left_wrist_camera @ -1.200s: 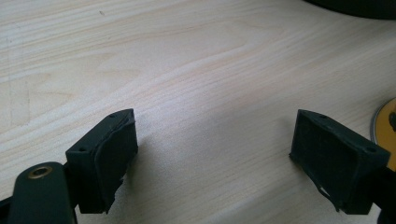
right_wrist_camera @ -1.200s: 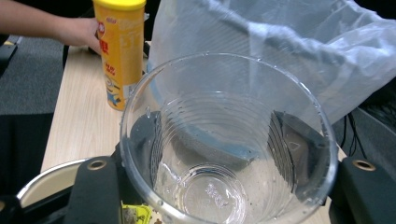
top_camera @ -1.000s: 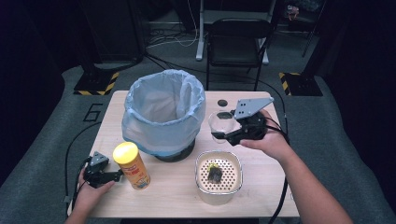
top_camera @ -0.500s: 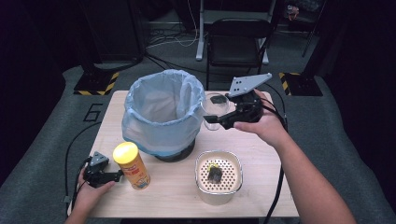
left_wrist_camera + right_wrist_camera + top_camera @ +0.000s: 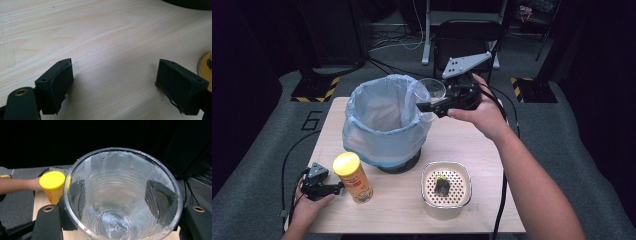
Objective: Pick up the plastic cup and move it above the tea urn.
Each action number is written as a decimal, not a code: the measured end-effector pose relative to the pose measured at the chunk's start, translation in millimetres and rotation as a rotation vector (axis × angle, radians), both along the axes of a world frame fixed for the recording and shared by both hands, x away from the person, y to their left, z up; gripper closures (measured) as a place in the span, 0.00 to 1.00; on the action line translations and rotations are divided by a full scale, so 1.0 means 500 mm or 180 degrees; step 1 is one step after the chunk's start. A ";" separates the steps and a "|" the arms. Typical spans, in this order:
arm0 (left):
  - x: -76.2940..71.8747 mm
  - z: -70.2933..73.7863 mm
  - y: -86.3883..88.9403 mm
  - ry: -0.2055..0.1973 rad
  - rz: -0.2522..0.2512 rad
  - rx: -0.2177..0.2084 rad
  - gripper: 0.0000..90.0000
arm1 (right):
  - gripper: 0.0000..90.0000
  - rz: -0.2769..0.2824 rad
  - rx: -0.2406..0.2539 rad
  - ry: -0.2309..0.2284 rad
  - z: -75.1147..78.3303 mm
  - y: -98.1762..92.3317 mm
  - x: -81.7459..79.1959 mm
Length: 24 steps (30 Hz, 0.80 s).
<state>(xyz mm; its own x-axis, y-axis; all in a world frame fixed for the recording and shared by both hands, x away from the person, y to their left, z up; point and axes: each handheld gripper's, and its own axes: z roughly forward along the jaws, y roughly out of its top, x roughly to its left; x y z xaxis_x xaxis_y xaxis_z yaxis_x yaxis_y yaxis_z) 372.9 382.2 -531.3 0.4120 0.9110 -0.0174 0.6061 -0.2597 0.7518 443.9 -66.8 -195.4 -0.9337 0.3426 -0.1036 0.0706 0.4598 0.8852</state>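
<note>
Right gripper: jaws clamped on clear ribbed plastic cup, held above far rim of blue-bagged bin. Left gripper: jaws spread, empty, near light wooden table's front-left corner, beside yellow-lidded canister.

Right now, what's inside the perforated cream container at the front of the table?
A small dark object with a bit of yellow on it lies on the perforated insert of the cream container. What it is can't be made out. Anything under the insert is covered.

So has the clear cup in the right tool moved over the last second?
Yes. In the high view the clear cup, held by the right tool, has gone leftward and up from above the table to the rim of the lined bin.
</note>
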 end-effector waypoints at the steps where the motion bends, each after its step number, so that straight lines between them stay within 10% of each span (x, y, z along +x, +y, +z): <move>1: -0.001 0.002 0.001 0.0030 0.0003 -0.0004 0.16 | 0.36 -0.0008 0.0005 -0.0004 0.007 0.008 0.005; 24: 0.000 0.003 0.004 0.0031 -0.0040 0.0019 0.17 | 0.35 -0.0136 -0.0085 0.0037 -0.026 0.150 0.097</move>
